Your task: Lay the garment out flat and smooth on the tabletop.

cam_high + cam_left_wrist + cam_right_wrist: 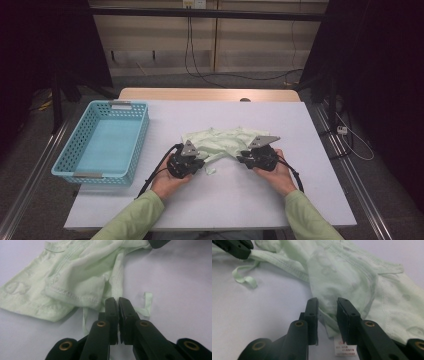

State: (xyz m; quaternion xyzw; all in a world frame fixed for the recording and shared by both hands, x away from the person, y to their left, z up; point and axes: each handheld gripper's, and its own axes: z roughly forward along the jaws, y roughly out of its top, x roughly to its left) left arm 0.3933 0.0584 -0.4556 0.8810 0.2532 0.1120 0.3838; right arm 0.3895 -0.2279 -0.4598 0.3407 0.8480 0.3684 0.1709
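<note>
garment [225, 141] hem in left gripper [117, 305]

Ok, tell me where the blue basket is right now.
In the high view the blue basket sits on the table's left side, apart from the pale green garment and left of the left gripper.

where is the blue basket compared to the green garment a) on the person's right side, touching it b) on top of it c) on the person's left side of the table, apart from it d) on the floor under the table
c: in the high view the blue basket stands on the person's left part of the table, with bare tabletop between it and the green garment.
</note>
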